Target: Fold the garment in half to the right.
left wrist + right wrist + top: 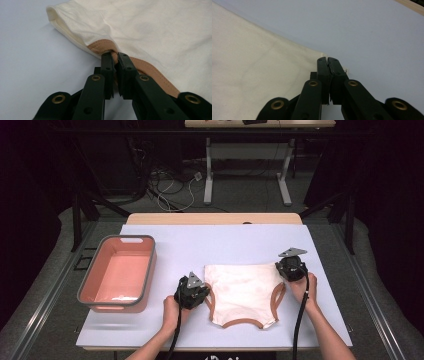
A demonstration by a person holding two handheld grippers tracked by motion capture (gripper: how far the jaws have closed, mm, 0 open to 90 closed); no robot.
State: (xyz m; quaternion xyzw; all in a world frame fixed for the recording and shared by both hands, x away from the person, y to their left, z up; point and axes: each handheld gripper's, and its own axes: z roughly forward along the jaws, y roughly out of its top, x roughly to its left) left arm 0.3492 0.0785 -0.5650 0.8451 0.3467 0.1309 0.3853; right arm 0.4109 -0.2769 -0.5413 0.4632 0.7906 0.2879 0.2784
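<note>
Both grippers sit at opposite sides of the cream garment, which lies flat on the pale table between them. I have my left gripper at the garment's left edge, and my left gripper view shows the jaws pinched nearly together on the tan trim, the band passing between the tips. My right gripper is at the garment's upper right corner; in my right gripper view its jaws are pressed together at the tips right at the corner of the cloth, though I cannot tell whether fabric is caught. Well off to the left of my left gripper stands the pink basin.
</note>
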